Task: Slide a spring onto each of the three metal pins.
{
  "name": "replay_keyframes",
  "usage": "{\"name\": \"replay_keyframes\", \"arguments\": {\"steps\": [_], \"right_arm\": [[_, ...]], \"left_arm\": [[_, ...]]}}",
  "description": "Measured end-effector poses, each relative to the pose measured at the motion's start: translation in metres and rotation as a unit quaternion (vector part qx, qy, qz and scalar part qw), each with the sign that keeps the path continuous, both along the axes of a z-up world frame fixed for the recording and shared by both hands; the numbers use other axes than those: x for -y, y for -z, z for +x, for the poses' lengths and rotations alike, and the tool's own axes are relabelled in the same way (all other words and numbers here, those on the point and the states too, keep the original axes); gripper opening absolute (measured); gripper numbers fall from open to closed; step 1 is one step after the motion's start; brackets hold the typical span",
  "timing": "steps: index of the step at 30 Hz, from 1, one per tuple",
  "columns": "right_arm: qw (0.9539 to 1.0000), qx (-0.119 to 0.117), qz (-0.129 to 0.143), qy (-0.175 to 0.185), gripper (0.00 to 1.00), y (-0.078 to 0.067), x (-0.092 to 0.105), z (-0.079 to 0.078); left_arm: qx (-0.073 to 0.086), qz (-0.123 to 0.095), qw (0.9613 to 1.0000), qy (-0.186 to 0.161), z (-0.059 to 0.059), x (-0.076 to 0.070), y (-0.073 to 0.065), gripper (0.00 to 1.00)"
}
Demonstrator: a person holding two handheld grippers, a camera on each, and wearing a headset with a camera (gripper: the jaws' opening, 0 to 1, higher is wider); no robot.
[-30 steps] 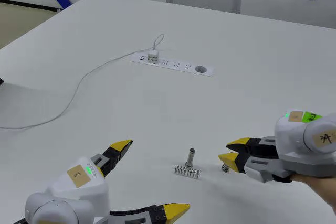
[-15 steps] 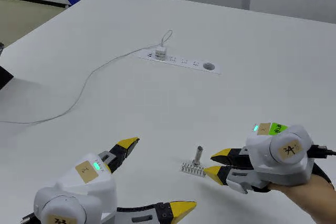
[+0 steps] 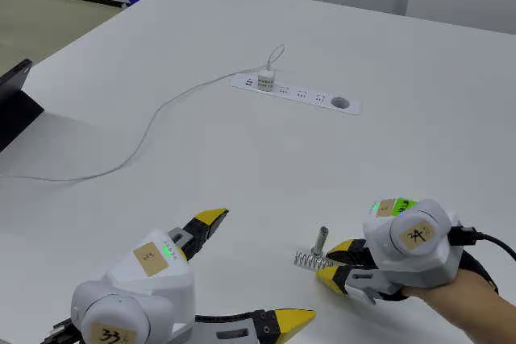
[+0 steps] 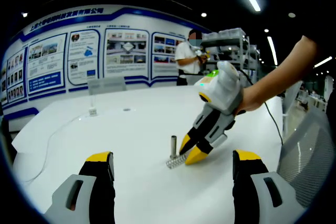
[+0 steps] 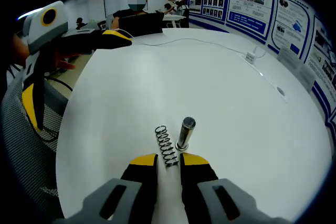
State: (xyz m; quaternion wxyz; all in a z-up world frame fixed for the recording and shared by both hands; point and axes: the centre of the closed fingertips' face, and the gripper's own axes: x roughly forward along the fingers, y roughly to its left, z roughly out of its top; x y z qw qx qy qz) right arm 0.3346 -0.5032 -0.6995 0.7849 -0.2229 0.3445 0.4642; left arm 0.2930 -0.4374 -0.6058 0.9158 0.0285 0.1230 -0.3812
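Observation:
One short metal pin (image 3: 322,238) stands upright on the white table (image 3: 242,151). A small spring (image 3: 305,260) lies flat beside its foot. My right gripper (image 3: 332,262) sits low on the table, its yellow tips narrowly open, just right of the spring. In the right gripper view the spring (image 5: 165,142) runs toward me and its near end lies between the tips of my right gripper (image 5: 169,159), with the pin (image 5: 185,132) just beyond. My left gripper (image 3: 252,268) is wide open and holds nothing, nearer me and to the left. In its view the pin (image 4: 174,144) and spring (image 4: 173,162) lie ahead.
A white power strip (image 3: 310,96) with a plug and a long cable (image 3: 153,130) lies farther back on the table. A dark flat device (image 3: 12,110) sticks in at the left edge. People stand in the background (image 4: 189,56).
My right gripper has moved left across the table, up to the spring and pin. The head camera has shifted. The left gripper stays open in much the same place.

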Motion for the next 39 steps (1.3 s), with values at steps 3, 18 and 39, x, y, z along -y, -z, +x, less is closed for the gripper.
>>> {"name": "replay_keyframes", "arguments": {"steps": [3, 18, 39], "right_arm": [[1.0000, -0.005, -0.001, -0.003, 0.17, 0.002, 0.000, -0.002], [0.9999, -0.006, 0.007, -0.013, 0.11, -0.002, -0.003, -0.008], [0.9954, 0.058, 0.030, -0.070, 0.10, -0.057, 0.011, -0.032]], "left_arm": [[0.000, 0.001, 1.0000, 0.000, 0.000, 0.000, 0.000, 0.96], [-0.004, 0.008, 0.9998, 0.020, -0.007, 0.007, 0.003, 0.93], [-0.019, 0.003, 0.9989, 0.042, -0.006, 0.014, 0.004, 0.83]]}}
